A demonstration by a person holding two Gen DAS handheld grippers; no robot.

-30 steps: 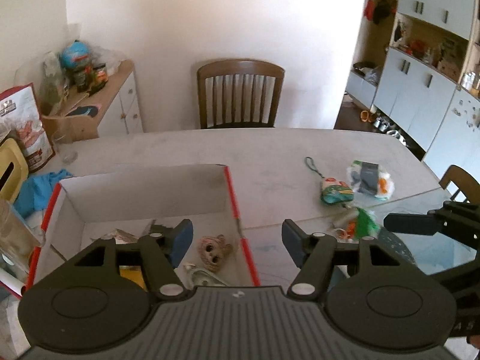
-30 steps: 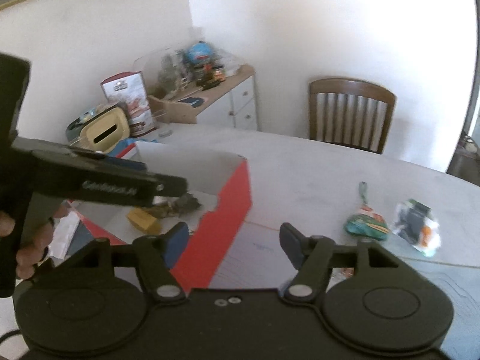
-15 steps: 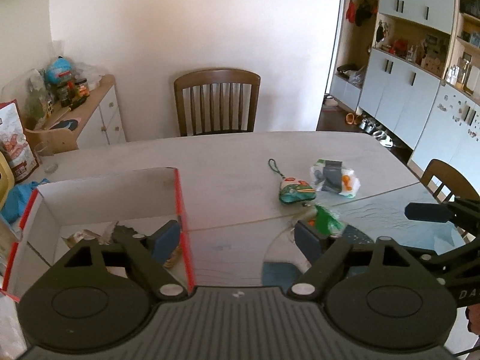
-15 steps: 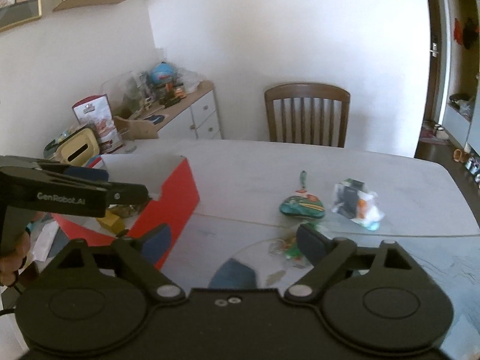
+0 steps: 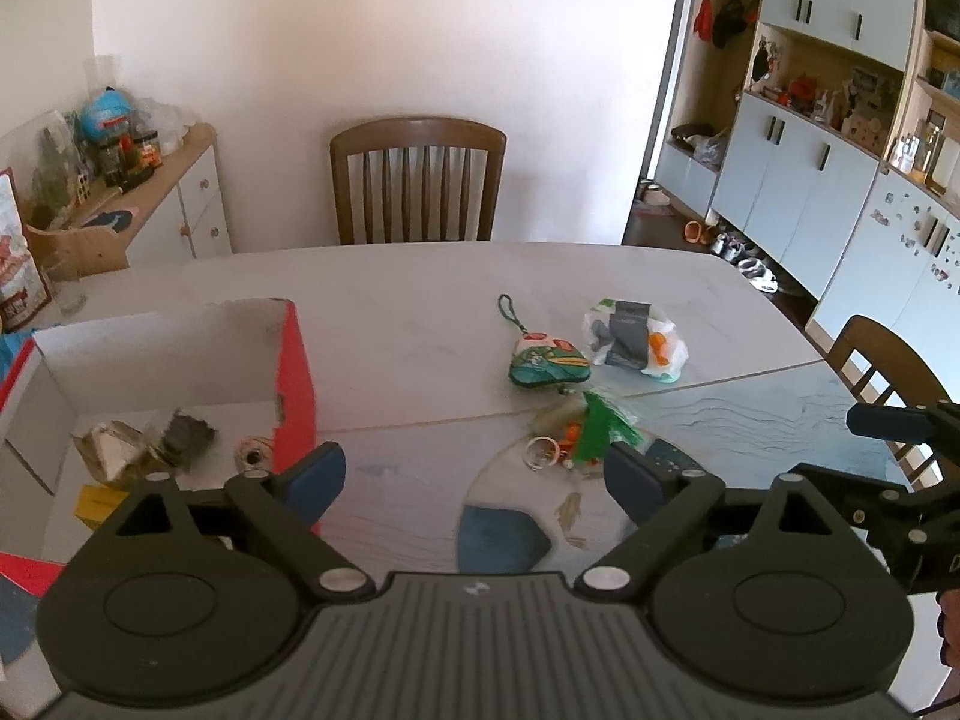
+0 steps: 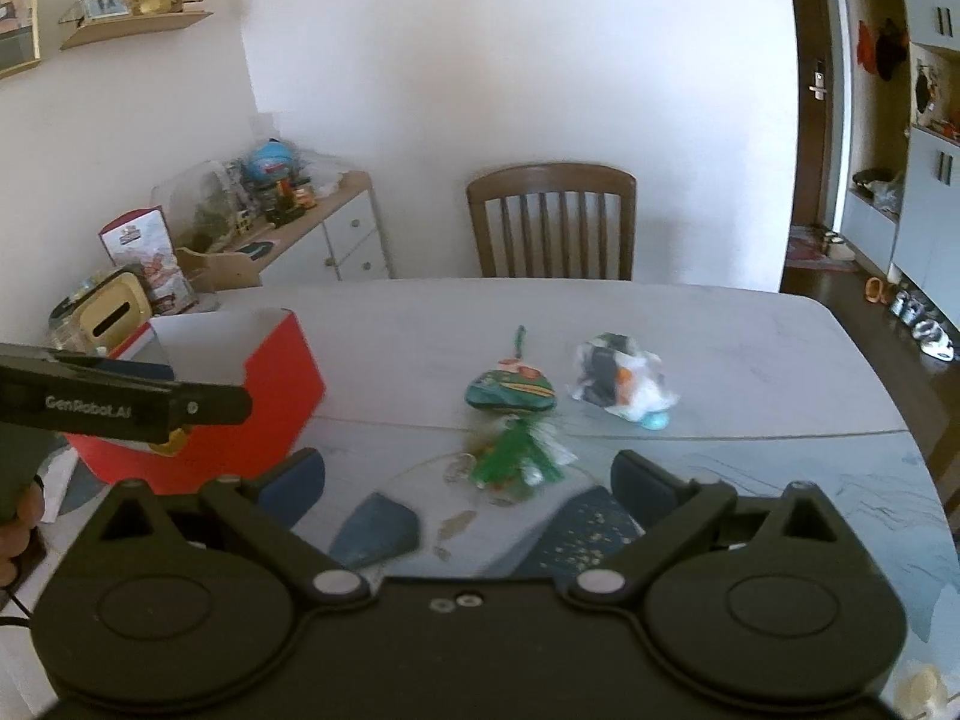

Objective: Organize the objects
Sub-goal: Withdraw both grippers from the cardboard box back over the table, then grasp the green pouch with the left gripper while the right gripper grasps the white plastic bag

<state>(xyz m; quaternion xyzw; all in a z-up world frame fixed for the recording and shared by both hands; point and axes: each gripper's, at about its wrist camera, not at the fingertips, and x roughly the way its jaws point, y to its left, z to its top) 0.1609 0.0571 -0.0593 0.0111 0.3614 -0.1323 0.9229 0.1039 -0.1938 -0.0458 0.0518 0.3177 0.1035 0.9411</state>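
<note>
A red and white box point(image 5: 297, 372) point(image 6: 276, 384) stands at the table's left and holds several small items point(image 5: 174, 435). A green pouch with a cord point(image 5: 547, 363) point(image 6: 510, 391), a clear bag with grey and orange contents point(image 5: 636, 336) point(image 6: 618, 375) and a green packet with small rings point(image 5: 591, 426) point(image 6: 516, 456) lie on the table to the right of the box. My left gripper point(image 5: 474, 477) is open and empty above the table, just right of the box. My right gripper point(image 6: 468, 477) is open and empty, just short of the green packet.
A wooden chair point(image 5: 417, 180) stands at the table's far side, another point(image 5: 882, 360) at the right. A sideboard with clutter point(image 5: 150, 198) is at the left, cupboards point(image 5: 828, 138) at the right. The right gripper's body point(image 5: 900, 468) shows in the left wrist view.
Both grippers have moved right, away from the box and toward the loose items, and their jaws have opened wider. The box now sits further left in both views.
</note>
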